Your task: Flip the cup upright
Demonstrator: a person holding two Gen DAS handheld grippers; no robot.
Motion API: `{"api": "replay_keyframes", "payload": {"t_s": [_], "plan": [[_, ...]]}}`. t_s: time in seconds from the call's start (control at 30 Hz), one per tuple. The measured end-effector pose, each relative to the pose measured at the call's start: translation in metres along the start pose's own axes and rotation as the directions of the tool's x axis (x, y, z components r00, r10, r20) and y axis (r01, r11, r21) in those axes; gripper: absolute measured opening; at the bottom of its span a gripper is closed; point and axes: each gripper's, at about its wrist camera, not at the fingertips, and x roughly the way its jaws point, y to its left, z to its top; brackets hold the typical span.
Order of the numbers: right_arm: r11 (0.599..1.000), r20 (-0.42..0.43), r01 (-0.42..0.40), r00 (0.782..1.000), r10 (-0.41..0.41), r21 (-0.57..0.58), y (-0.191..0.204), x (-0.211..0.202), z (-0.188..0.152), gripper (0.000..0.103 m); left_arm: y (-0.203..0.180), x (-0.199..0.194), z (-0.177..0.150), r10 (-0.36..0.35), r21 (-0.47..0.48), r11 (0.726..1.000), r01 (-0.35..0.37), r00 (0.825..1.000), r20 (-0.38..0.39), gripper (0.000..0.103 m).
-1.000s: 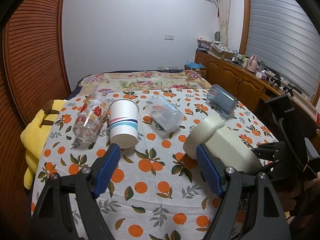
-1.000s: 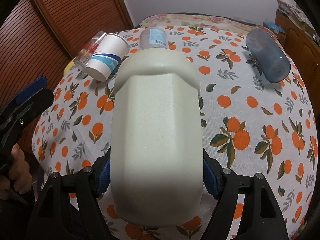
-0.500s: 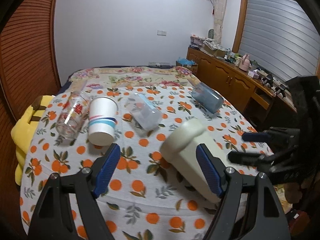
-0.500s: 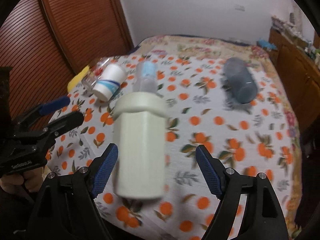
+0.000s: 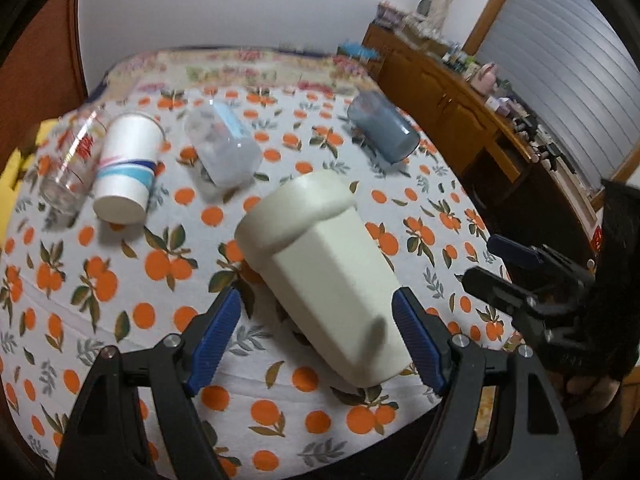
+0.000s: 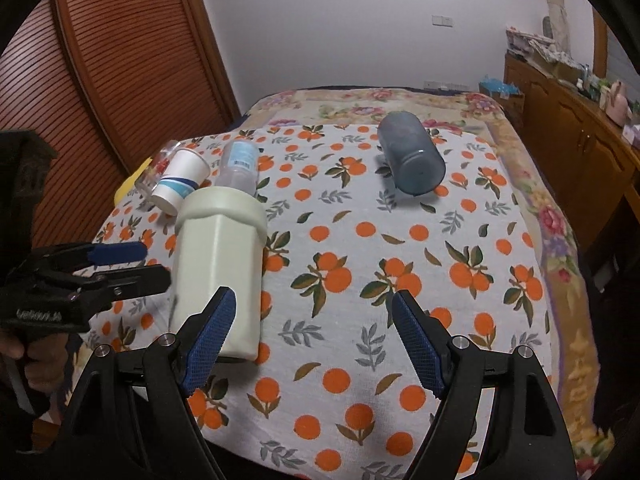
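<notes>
A cream cup with a thick collar (image 5: 320,264) lies on its side on the orange-print cloth, also in the right wrist view (image 6: 220,268). My left gripper (image 5: 316,336) is open, its blue pads (image 5: 212,340) either side of the cup's base end without touching. My right gripper (image 6: 312,340) is open and empty, to the right of the cup. It shows at the right edge of the left wrist view (image 5: 520,276). The left gripper shows left of the cup in the right wrist view (image 6: 108,268).
Lying on the cloth farther back are a printed glass (image 5: 72,160), a paper cup (image 5: 128,172), a clear plastic cup (image 5: 224,148) and a blue-grey cup (image 5: 382,128). A wooden cabinet (image 5: 460,96) runs along the right. A slatted wooden door (image 6: 120,60) is on the left.
My right gripper let go of the cream cup and drew back to its right. The cup now lies on the cloth. My left gripper moved in around its base end.
</notes>
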Motion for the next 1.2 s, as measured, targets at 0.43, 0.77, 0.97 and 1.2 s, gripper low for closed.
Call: {"api": "replay_keyframes", "payload": {"t_s": [0.43,0.77,0.97,1.2], "plan": [[1.0,0.026,0.008,1.0,-0.008,0.014,-0.015,-0.007,-0.004,0.082,-0.002,0.035,0.029,-0.001,-0.092,0.996,-0.012,0.99,-0.139,0.078],[0.999,0.023,0.011,1.0,-0.012,0.034,-0.026,-0.007,-0.006,0.082,-0.013,0.064,0.042,-0.01,-0.116,0.993,-0.015,0.976,-0.218,0.086],[0.998,0.017,0.0,1.0,-0.001,0.057,-0.031,-0.003,-0.011,0.082,-0.018,0.082,0.045,-0.035,-0.121,0.993,0.004,0.966,-0.255,0.091],[0.997,0.019,-0.004,1.0,0.003,0.071,-0.035,-0.004,-0.016,0.082,-0.013,0.097,0.046,-0.113,-0.158,0.985,0.071,0.956,-0.272,0.088]]}}
